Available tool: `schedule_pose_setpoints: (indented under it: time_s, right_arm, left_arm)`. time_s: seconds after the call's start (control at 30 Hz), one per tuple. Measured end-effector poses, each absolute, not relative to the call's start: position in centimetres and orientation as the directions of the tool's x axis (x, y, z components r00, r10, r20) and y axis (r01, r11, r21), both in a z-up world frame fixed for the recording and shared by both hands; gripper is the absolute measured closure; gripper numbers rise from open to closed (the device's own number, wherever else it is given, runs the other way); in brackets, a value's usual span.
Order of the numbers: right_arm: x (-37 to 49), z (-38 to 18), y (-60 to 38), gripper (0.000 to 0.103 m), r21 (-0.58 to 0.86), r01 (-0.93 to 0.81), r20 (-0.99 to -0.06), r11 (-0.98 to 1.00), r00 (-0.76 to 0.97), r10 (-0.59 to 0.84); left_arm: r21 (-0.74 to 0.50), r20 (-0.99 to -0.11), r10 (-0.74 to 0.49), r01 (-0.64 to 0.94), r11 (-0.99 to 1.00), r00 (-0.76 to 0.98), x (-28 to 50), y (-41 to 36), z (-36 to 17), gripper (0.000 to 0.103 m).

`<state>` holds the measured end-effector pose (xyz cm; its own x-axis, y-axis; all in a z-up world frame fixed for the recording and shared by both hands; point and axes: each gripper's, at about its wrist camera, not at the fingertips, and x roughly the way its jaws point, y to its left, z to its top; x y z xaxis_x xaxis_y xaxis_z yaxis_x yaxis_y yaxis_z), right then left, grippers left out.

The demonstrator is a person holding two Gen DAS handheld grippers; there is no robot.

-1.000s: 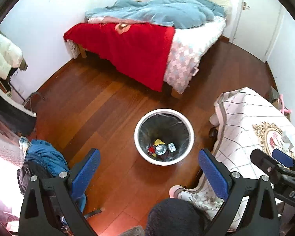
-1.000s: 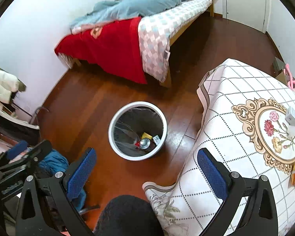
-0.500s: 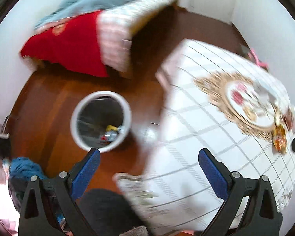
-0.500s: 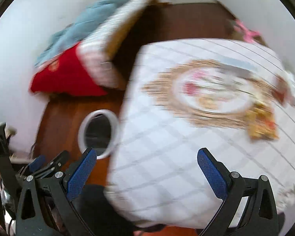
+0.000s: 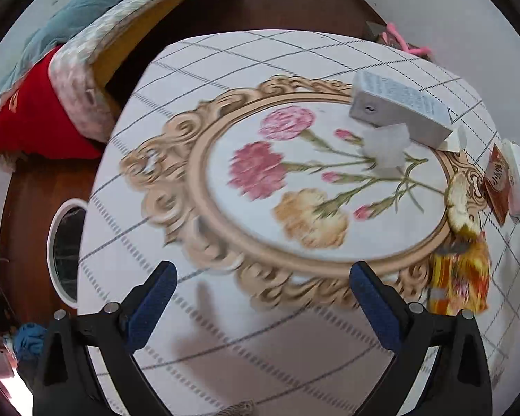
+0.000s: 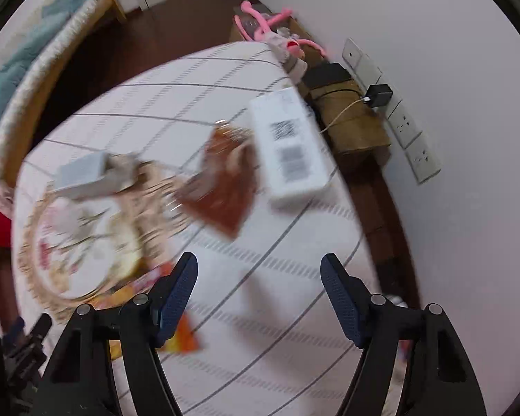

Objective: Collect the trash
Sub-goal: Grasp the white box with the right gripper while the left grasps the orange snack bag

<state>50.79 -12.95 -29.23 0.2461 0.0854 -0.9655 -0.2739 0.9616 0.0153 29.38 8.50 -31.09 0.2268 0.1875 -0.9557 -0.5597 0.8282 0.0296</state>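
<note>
Trash lies on a table with a white checked, flower-printed cloth [image 5: 225, 79]. In the left wrist view: a grey box [image 5: 398, 111], a crumpled white tissue [image 5: 386, 145], a brown packet [image 5: 497, 183], a white box [image 5: 518, 176], a yellow-orange wrapper [image 5: 459, 277]. The white bin [image 5: 53, 242] stands on the floor at left. My left gripper [image 5: 260, 294] is open and empty above the table. The blurred right wrist view shows the white box [image 6: 291, 145], brown packet [image 6: 222, 187], grey box [image 6: 83, 173], orange wrapper [image 6: 176, 336]. My right gripper [image 6: 260, 287] is open, empty, above the table.
A bed [image 5: 86, 34] with a red blanket and blue quilt stands beyond the table. Cardboard boxes [image 6: 350, 118], a pink toy [image 6: 274, 27] and wall sockets [image 6: 402, 121] sit by the wall right of the table. The table edge drops to wooden floor.
Both grippers swung right from over the bin and floor to above the table. The bin slid to the left edge of the left view. Both stay open.
</note>
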Motion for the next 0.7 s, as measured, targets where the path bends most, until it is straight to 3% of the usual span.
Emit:
schedule_pose_setpoints:
  time_s: [0.23,0.27,0.3,0.33,0.57,0.7]
  right_arm:
    - [55.8,-31.8,-13.0,0.028,-0.024,-0.308,-0.982,0.951,0.185,0.035]
    - [56.0,-32.3,-13.0,0.033,-0.024,-0.314,-0.983,0.949,0.182,0.036]
    - [56.1,-32.6,-13.0,0.049,-0.012,-0.320,-0.982,0.947,0.181,0.048]
    - [55.9,-32.7,-13.1,0.053,-0.007,-0.322,-0.983,0.947,0.178,0.053]
    - [49.9,-32.1,-14.9,0.054,0.030,-0.358,-0.974,0.933,0.199,0.108]
    - [44.4,-32.9,-17.7,0.053,0.106,-0.337,-0.977,0.935,0.140,0.161]
  left_arm:
    - [0.062,-0.959,0.200,-0.536,0.842,0.203,31.8,7.9,-32.4,0.001]
    - [0.063,-0.959,0.199,-0.532,0.844,0.201,31.9,7.7,-32.5,0.001]
    - [0.064,-0.960,0.198,-0.528,0.847,0.200,31.9,7.4,-32.6,0.001]
    - [0.064,-0.960,0.196,-0.525,0.849,0.200,32.0,7.3,-32.6,0.001]
    - [-0.013,-0.958,0.122,-0.466,0.885,0.259,30.8,4.3,-31.1,0.002]
    - [-0.158,-0.954,-0.035,-0.398,0.904,0.299,30.4,1.8,-30.9,0.002]
